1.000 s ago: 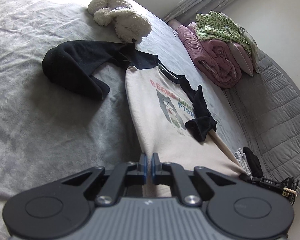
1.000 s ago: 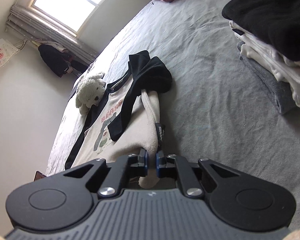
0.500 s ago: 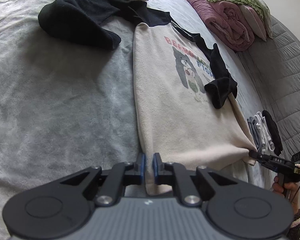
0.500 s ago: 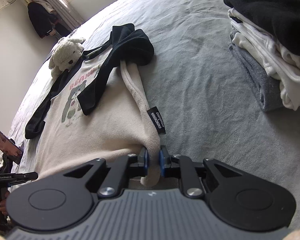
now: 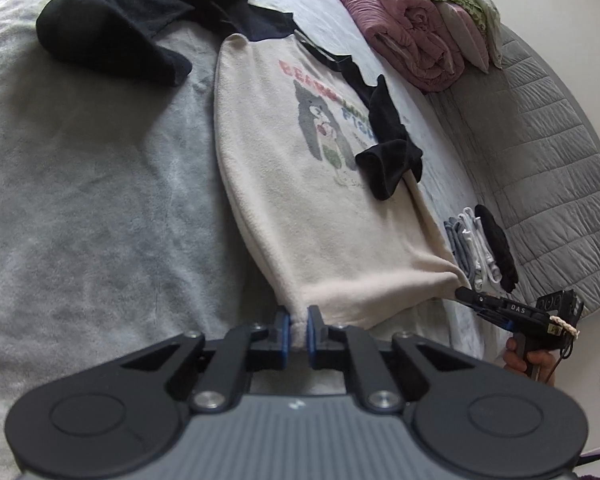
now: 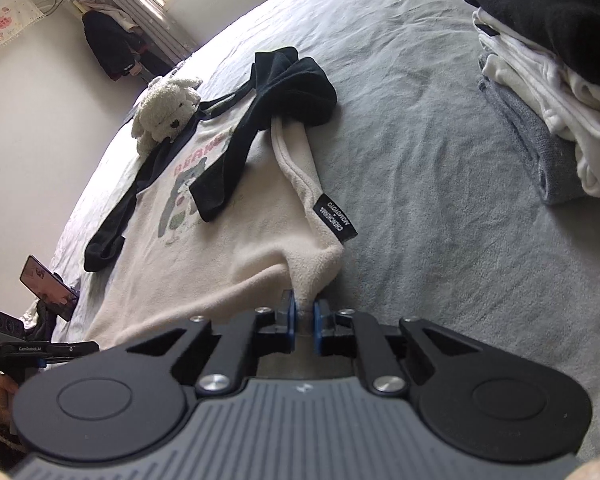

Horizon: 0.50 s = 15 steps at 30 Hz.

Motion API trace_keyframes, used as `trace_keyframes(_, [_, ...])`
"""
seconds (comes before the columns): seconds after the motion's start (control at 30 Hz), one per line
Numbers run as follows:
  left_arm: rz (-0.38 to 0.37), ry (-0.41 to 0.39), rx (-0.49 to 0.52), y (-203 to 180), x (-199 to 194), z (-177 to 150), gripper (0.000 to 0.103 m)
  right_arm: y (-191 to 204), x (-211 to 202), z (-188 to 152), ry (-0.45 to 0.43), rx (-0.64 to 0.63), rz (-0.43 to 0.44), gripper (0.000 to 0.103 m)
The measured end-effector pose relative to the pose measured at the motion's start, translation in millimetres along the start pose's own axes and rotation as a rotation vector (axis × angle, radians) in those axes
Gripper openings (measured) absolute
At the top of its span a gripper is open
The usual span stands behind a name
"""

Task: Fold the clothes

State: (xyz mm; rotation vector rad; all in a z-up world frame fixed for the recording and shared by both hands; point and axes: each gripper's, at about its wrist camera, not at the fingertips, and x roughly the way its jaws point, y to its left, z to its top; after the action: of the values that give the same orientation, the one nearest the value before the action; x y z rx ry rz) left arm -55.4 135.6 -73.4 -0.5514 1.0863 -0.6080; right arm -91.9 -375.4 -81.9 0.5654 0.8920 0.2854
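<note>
A cream sweatshirt [image 5: 320, 208] with black sleeves and a bear print lies front up on the grey bed; it also shows in the right wrist view [image 6: 204, 264]. My left gripper [image 5: 297, 330] is shut on one hem corner. My right gripper [image 6: 304, 320] is shut on the other hem corner, beside a black label [image 6: 336, 216]; it also shows in the left wrist view [image 5: 466, 294]. One black sleeve [image 5: 388, 160] lies folded over the chest. The other black sleeve [image 5: 112, 36] is spread out to the left. The hem is stretched between both grippers.
A stack of folded clothes [image 6: 560, 68], black on top, sits on the bed at the right. A white plush dog [image 6: 164, 112] lies by the collar. Rolled pink bedding [image 5: 416, 44] lies at the bed's far side. A phone [image 6: 48, 286] is at the left.
Both grippers have pulled the hem toward me and tilted down, stretching the sweatshirt's body flatter on the bed. Both stay shut on the hem corners.
</note>
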Motion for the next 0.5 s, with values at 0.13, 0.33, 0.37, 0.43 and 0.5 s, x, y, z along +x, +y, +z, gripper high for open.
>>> trace_keyframes(0.13, [-0.108, -0.050, -0.025, -0.4, -18.9, 5.2, 0.008, -0.4, -21.9, 6.4, -0.054, 0.069, 0.110, 0.012])
trace_keyframes(0.33, [-0.004, -0.019, -0.047, 7.3, -15.3, 6.3, 0.008, -8.7, -28.8, 15.8, -0.076, 0.130, 0.092, 0.012])
trace_keyframes(0.37, [0.045, 0.003, -0.025, 6.2, -8.5, 4.2, 0.008, -9.3, -24.1, 15.4, -0.053, 0.123, 0.062, 0.012])
trace_keyframes(0.43, [0.147, 0.046, 0.037, 1.7, 6.5, -1.8, 0.008, -9.4, -12.7, 12.7, -0.005, 0.093, -0.014, 0.012])
trace_keyframes(0.5, [0.219, 0.062, 0.122, -5.8, 17.1, -7.2, 0.008, -8.0, -0.4, 8.2, 0.039, 0.042, -0.106, 0.012])
